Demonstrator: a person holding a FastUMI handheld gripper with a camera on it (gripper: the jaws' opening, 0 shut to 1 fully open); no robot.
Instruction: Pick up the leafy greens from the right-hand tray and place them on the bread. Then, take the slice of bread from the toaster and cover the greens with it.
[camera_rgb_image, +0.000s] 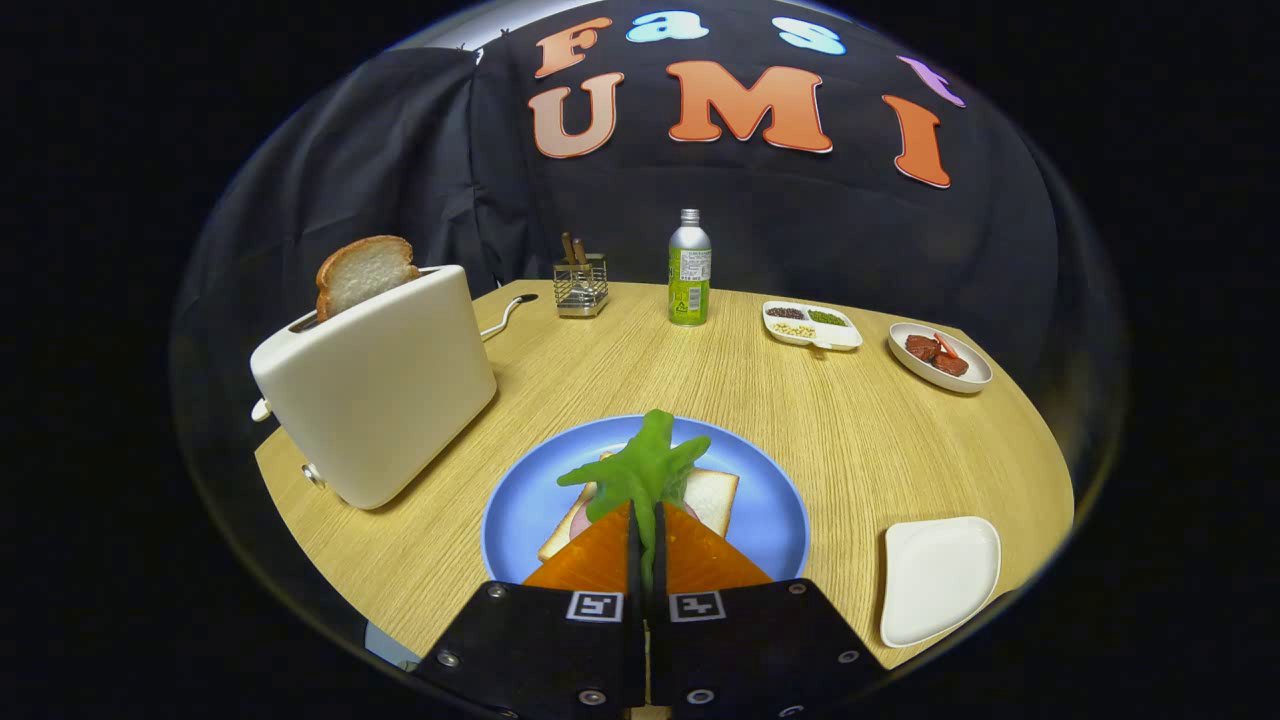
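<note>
The leafy greens stood clamped between the closed fingers of my claw, their long axis running straight ahead, held directly above the bread on the blue plate, with the toaster and its slice well left on the counter.

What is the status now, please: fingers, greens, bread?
Gripper fingers shut on leafy greens, held over bread on blue plate. Second slice up in toaster. Nothing between greens and bread.
</note>
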